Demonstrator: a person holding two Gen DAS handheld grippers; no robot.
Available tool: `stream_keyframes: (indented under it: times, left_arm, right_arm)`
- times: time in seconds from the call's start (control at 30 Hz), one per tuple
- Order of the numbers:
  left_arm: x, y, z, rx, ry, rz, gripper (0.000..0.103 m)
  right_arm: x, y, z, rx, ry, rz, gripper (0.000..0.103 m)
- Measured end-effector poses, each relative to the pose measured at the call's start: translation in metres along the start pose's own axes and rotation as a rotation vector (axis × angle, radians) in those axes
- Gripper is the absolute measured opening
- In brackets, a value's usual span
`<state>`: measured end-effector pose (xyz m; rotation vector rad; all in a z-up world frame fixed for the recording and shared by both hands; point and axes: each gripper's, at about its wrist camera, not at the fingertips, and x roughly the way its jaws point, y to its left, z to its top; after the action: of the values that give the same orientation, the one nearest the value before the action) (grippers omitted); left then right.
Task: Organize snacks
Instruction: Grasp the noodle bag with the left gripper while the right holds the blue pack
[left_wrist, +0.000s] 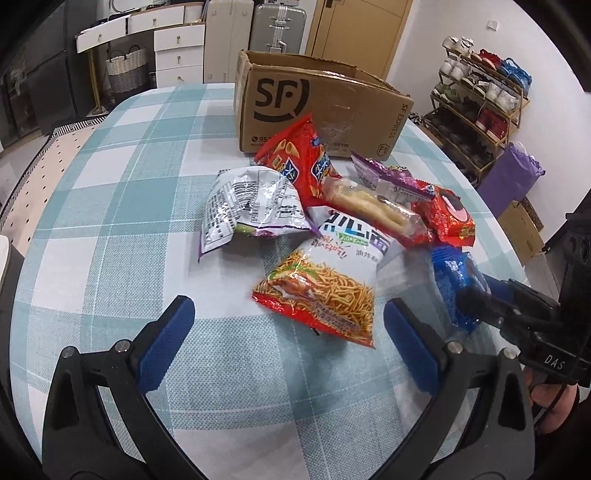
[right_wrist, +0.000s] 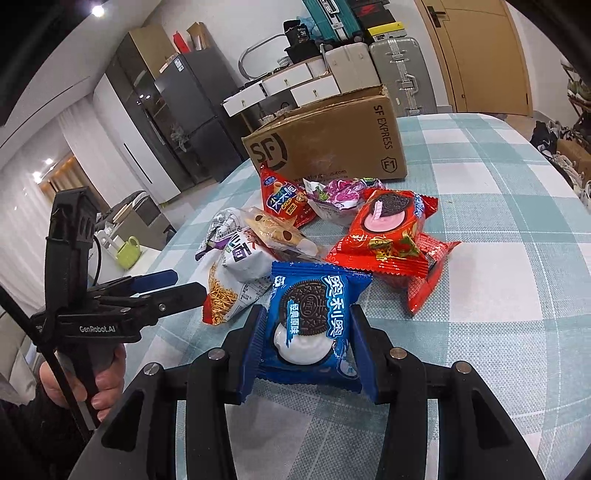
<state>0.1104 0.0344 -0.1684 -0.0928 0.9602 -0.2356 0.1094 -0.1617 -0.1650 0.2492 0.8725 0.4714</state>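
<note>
Blue Oreo packet (right_wrist: 308, 325) sits clamped between the right gripper (right_wrist: 308, 354) pads, face up, its long axis running toward twelve o'clock. Cardboard box (right_wrist: 332, 144) stands beyond the snack pile at twelve o'clock, the likely destination. Left gripper (left_wrist: 288, 343) hangs spread and empty, the noodle bag (left_wrist: 321, 291) just ahead at twelve o'clock.

Table (left_wrist: 110, 221): bears box and snack heap.
Box (left_wrist: 317, 107): at the far end, behind the heap.
Noodle packet (left_wrist: 325, 295): nearest the left gripper (left_wrist: 288, 332), before the bun (left_wrist: 373, 210).
Cookie packet (right_wrist: 310, 325): between the right gripper (right_wrist: 306, 350) fingers, right of the noodle packet.
</note>
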Motion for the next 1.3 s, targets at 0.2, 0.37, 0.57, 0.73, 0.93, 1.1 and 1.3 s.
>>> stream_keyframes:
  times: [0.2, 0.37, 0.57, 0.73, 0.93, 1.1, 1.3]
  left_arm:
    - [0.011, -0.009, 0.011, 0.010, 0.033, -0.024, 0.102]
    - [0.024, -0.013, 0.019, 0.014, 0.061, -0.044, 0.102]
    - [0.040, -0.012, 0.028, -0.009, 0.099, -0.037, 0.102]
    - [0.046, -0.014, 0.033, -0.004, 0.102, -0.058, 0.102]
    - [0.054, -0.017, 0.037, 0.015, 0.113, -0.076, 0.099]
    - [0.058, -0.018, 0.038, 0.010, 0.124, -0.089, 0.094]
    - [0.061, -0.016, 0.038, 0.010, 0.127, -0.099, 0.092]
  right_arm:
    - [-0.006, -0.006, -0.002, 0.011, -0.013, 0.005, 0.045]
    - [-0.011, -0.010, -0.002, 0.021, -0.022, 0.012, 0.045]
    - [-0.015, -0.012, -0.002, 0.022, -0.025, 0.030, 0.045]
    - [-0.019, -0.011, -0.001, 0.017, -0.039, 0.031, 0.045]
    - [-0.021, -0.011, -0.002, 0.018, -0.041, 0.030, 0.045]
    - [-0.022, -0.011, -0.002, 0.022, -0.041, 0.034, 0.045]
    - [-0.022, -0.011, -0.003, 0.022, -0.043, 0.032, 0.045]
